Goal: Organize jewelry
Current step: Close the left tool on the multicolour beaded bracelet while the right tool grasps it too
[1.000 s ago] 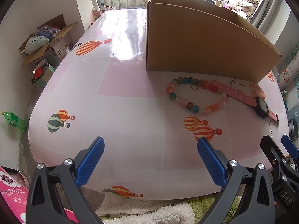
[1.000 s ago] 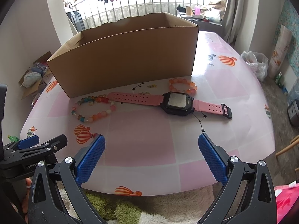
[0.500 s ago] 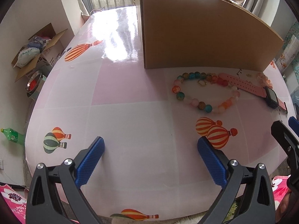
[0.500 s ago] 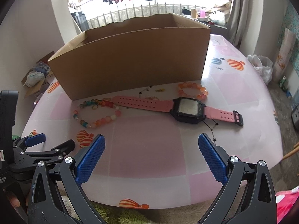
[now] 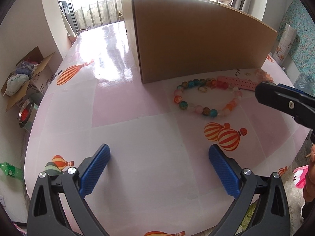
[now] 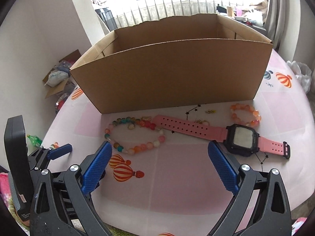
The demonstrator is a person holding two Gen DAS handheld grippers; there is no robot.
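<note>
The pink-strapped black watch [image 6: 239, 138] lay on the pink worktop [image 6: 177, 177], just past the right gripper [image 6: 160, 167], whose jaws were wide but had just been closing, nothing between them.

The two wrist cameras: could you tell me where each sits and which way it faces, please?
Left wrist: on the left tongs, angled down at the table left of the box; open jaws and the right tongs' tip show.
Right wrist: on the right tongs, facing the box, with the watch ahead; jaws open, just narrowed, nothing between.
Shared: box, bead bracelet, pink strap.
</note>
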